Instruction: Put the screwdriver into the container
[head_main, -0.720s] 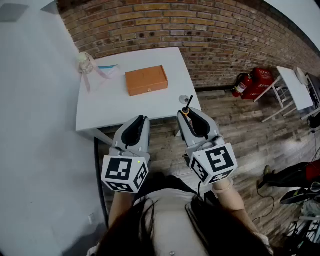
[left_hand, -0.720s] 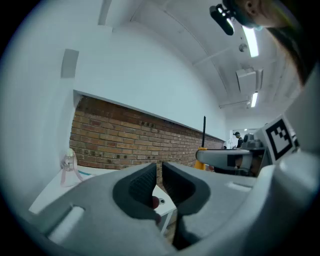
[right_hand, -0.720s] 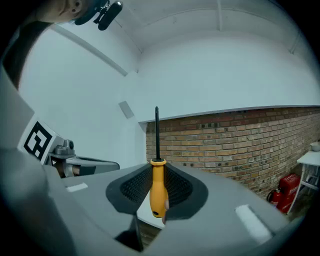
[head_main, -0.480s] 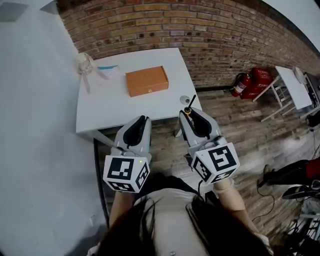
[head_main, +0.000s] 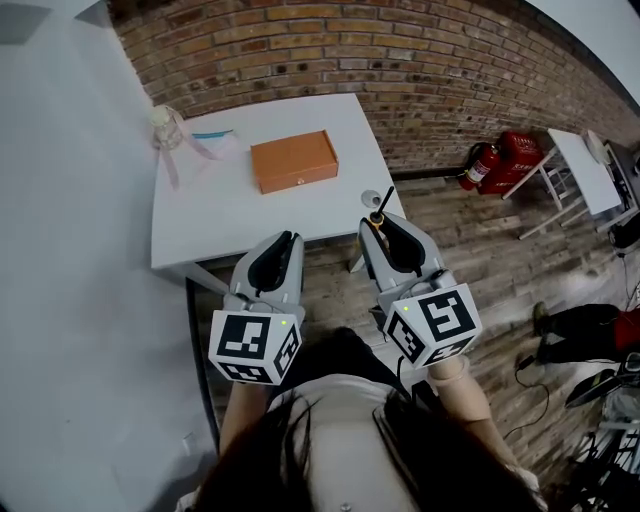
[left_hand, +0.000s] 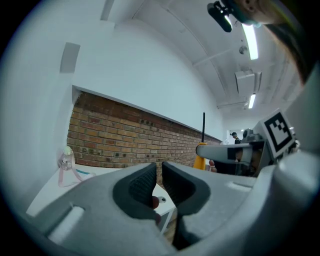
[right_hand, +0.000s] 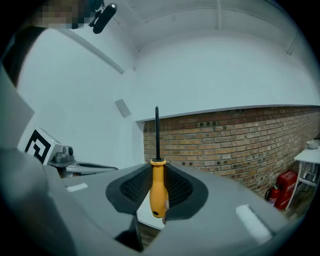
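**Head view.** Shows the left claw (head_main: 283, 241) and right claw (head_main: 386, 224) side by side at lower centre, both short of the near edge of the white table (head_main: 205, 225). Finds the right claw closed on the screwdriver (head_main: 381, 207), with the black shaft poking past the tips toward the table's near right corner. Places an orange box (head_main: 292, 160), most likely the container, at upper centre on the table, well apart from both claws. Looks shut from here, with a small catch on its near side. Also takes in a small jar (head_main: 168, 127) at the table's far left corner.

**Left gripper view.** Shows pads almost together with only a thin slit between them. Nothing gripped. Looks level toward the brick wall, with the table at lower left.

**Right gripper view.** Shows pads pressed on both sides of the yellow handle. Holds the screwdriver upright at centre frame, shaft up and butt of the handle just below the pads. Looks a firm, square grip.

**Step in hand, as judged.** Carrying, with the pickup done and the drop not yet begun.

**Next move.** Calls for a reach forward over the table to the box. If the lid is indeed down, calls for the free left claw to lift it first. Then tip the screwdriver flat over the opening and release.
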